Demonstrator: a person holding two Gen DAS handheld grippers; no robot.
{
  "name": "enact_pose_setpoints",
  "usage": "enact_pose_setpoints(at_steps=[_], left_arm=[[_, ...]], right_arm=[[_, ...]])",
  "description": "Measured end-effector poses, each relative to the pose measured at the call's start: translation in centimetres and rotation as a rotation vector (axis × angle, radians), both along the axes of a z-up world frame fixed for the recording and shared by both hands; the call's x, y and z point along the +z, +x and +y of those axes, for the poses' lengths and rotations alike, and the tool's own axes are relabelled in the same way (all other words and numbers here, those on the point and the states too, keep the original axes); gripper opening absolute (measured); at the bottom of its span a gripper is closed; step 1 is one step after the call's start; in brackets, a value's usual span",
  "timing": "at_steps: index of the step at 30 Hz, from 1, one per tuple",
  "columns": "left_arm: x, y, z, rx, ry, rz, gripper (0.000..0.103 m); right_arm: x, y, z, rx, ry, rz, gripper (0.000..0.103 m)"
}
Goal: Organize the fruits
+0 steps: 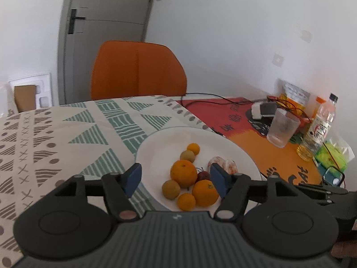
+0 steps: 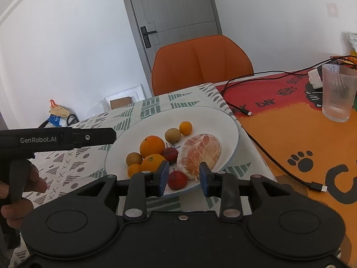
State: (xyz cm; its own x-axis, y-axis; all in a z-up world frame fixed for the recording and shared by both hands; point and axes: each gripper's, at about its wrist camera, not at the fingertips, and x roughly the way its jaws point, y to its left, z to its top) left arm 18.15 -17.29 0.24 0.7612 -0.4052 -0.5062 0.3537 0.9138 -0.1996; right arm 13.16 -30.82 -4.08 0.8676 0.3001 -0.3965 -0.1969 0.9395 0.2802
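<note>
Left wrist view: left tool (image 1: 176, 179) released, jaws spread, empty, lower centre, above plate (image 1: 160, 140) edge. Oranges (image 1: 184, 173), small brownish fruits and red fruit (image 1: 203, 175) clustered on plate, centre frame. Glass (image 1: 282, 127) right, on tabletop (image 1: 263, 154).

Right wrist view: right tool (image 2: 183, 176) released, empty, lower centre, near plate rim (image 2: 234, 129). Peeled citrus (image 2: 199, 151) centre-right on plate; red fruit (image 2: 177, 179) between jaws.

Table (image 2: 256, 165): covered by two cloths side by side.
Patterned cloth (image 1: 67, 134): white with green and grey triangles — carries the white plate (image 1: 156, 138).
Orange-red mat (image 2: 279, 129): with paw prints and lettering — holds a ribbed glass (image 2: 338, 93), black cables (image 2: 279, 167), a white adapter (image 1: 256, 111), a bottle (image 1: 321, 120).
</note>
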Motion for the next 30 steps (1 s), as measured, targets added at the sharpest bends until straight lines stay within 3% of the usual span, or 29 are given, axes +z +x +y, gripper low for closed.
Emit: enact_pose_setpoints(at_steps=[3, 8, 11, 17, 19, 23, 25, 30], left_arm=[[0.3, -0.4, 0.9, 0.027, -0.024, -0.005, 0.072], [0.8, -1.1, 2.2, 0.082, -0.015, -0.003, 0.082], [1.0, -1.8, 3.0, 0.112, -0.015, -0.017, 0.084], [1.7, -3.4, 4.2, 0.164, 0.009, -0.045, 0.089], [1.9, -3.9, 4.6, 0.158, 0.009, -0.048, 0.093], [2.4, -5.0, 5.4, 0.167, 0.025, -0.06, 0.098], [2.6, -5.6, 5.9, 0.178, 0.029, -0.062, 0.102], [3.1, -6.7, 7.2, 0.206, 0.037, -0.048, 0.103]], right_arm=[[0.2, -0.2, 0.0, -0.005, 0.004, -0.003, 0.043], [0.6, -0.6, 0.3, -0.014, 0.008, -0.003, 0.043], [1.0, -1.0, 0.7, -0.01, 0.005, -0.011, 0.048], [1.9, -1.6, 1.2, -0.012, 0.008, -0.035, 0.068], [2.2, -1.9, 1.4, -0.021, 0.005, -0.043, 0.081], [2.6, -2.4, 1.7, -0.016, 0.018, -0.05, 0.089], [2.8, -2.6, 2.0, -0.012, 0.019, -0.053, 0.098], [3.5, -3.4, 2.3, -0.022, 0.039, -0.081, 0.103]])
